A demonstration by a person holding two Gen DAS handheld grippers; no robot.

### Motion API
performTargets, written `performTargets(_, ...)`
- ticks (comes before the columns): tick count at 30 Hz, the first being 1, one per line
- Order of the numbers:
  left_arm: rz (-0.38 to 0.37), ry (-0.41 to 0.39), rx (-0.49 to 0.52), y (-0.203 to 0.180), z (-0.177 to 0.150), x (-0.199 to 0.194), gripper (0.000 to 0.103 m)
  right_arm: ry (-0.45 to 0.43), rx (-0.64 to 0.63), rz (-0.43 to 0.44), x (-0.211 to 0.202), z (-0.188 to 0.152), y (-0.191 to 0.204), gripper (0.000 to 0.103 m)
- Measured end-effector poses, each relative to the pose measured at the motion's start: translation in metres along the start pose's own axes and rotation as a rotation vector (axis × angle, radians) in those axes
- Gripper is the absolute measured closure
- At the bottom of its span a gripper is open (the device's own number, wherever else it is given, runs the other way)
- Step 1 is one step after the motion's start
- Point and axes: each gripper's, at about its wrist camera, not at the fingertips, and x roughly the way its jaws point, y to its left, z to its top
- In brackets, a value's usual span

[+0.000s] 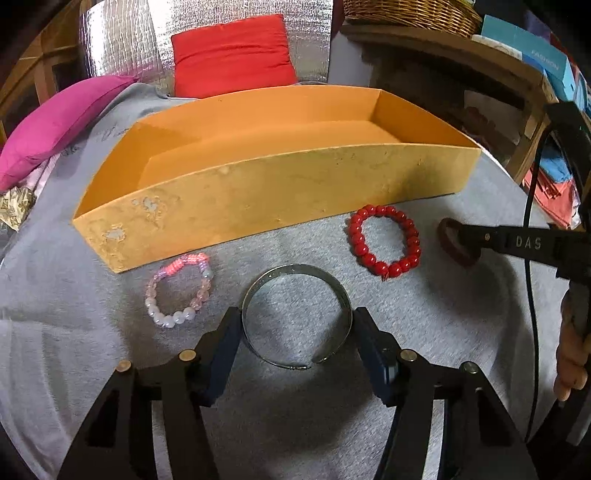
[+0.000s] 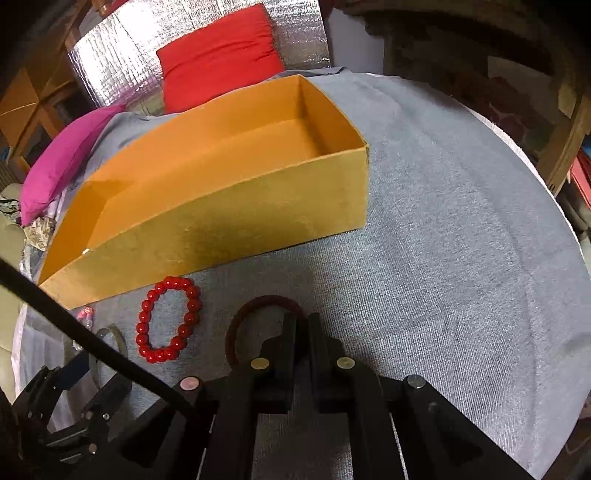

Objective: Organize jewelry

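An open orange box (image 1: pixel 258 195) stands on a grey cloth and looks empty inside; it also shows in the right wrist view (image 2: pixel 207 229). In front of it lie a pink-and-white bead bracelet (image 1: pixel 180 291), a silver bangle (image 1: pixel 297 315), a red bead bracelet (image 1: pixel 384 240) (image 2: pixel 170 319) and a dark maroon bangle (image 1: pixel 456 247) (image 2: pixel 258 328). My left gripper (image 1: pixel 297 325) has a finger on each side of the silver bangle, touching its outer rim. My right gripper (image 2: pixel 303 321) is shut on the maroon bangle's right rim.
A magenta cushion (image 1: pixel 59 125) and a red cushion (image 1: pixel 232 55) lie behind the box against silver foil. A wicker basket (image 1: pixel 410 14) and boxes sit on a shelf at the right. The grey cloth (image 2: pixel 461 240) stretches to the right of the box.
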Motion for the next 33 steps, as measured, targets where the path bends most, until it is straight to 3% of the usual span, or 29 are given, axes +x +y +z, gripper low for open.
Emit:
performTargets(17,0.025,-0.041,0.006,0.011,-0.004,-0.023,0.040,-0.100,0.002,0.164,-0.026,0.002,0.032,0.096)
performTargets(24,0.035,-0.052,0.003,0.009,-0.004,-0.030,0.040,-0.119,-0.003,0.176,-0.029,0.001,0.039,0.096)
performTargets(33,0.047,-0.051,0.004,0.006,-0.001,-0.026,0.040,-0.141,0.001,0.140,-0.035,0.001,0.019,0.096)
